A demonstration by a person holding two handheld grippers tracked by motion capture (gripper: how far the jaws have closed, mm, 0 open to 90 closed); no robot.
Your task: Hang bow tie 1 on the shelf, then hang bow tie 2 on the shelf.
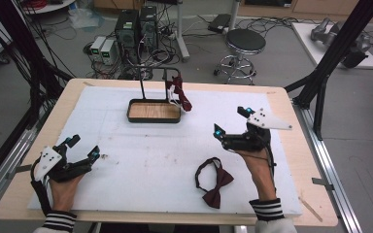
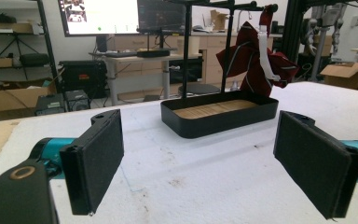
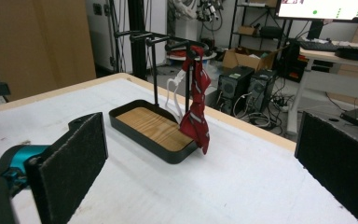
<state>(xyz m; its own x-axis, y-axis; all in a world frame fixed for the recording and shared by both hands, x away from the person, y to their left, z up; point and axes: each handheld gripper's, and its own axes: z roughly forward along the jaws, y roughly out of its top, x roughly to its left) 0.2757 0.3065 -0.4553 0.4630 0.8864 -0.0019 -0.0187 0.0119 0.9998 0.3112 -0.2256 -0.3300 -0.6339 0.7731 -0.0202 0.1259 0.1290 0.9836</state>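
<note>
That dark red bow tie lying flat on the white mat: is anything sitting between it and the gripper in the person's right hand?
Nothing visible does. The bow tie lies alone on the white mat, just left of the person's right wrist. The right gripper, jaws open, sits farther up the table, with bare mat between them. The stand with its hung tie is well beyond.

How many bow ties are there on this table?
2: one bow tie lies flat on the white mat near the right gripper; the other bow tie hangs from the black rack above the tray.

We see open mat (image 1: 141, 160) between both grippers | obstacles: bow tie (image 1: 216, 182) near right hand (image 1: 260, 167); rack (image 1: 154, 110) with hung tie (image 1: 180, 94) at far centre
</note>
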